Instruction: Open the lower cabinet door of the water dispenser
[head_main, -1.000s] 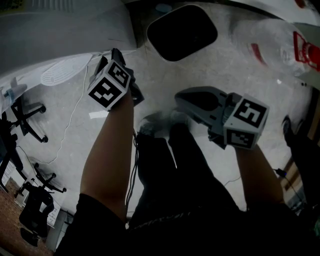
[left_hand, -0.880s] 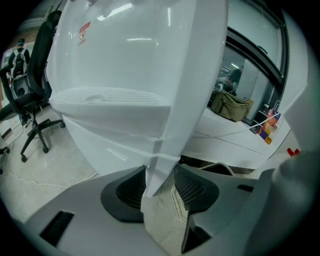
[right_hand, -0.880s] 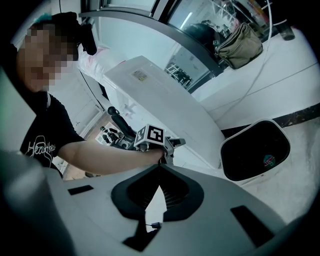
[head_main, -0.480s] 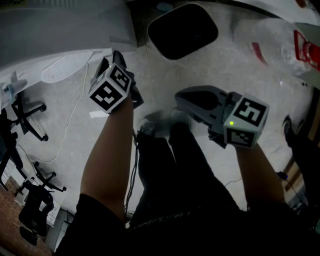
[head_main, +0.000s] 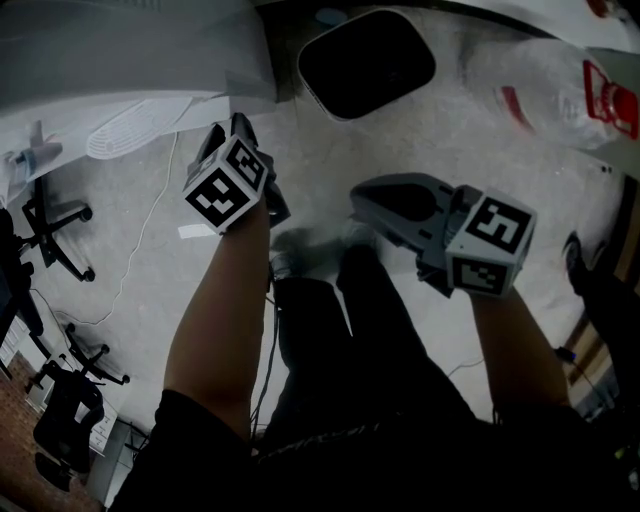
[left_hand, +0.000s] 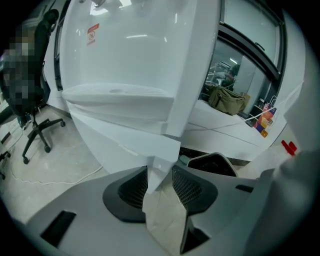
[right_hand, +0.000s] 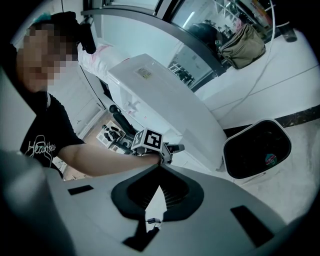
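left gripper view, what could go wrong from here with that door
1. The left gripper has just been closing its jaws, with only the bottom corner of the lower cabinet door between them. So small a bite may slip off on the pull.
2. The bin stands close beside the water dispenser. A swinging door could hit it, though the hinge side isn't visible.

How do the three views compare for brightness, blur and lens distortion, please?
Head view: dim overall, trousers nearly black, shoes smeared by blur. Left gripper view: bright, with light streaks reflected on the water dispenser, strong fisheye bending and dark corners; the cabinet door corner is sharp. Right gripper view: same fisheye curve and dark rim, the bin sharp.
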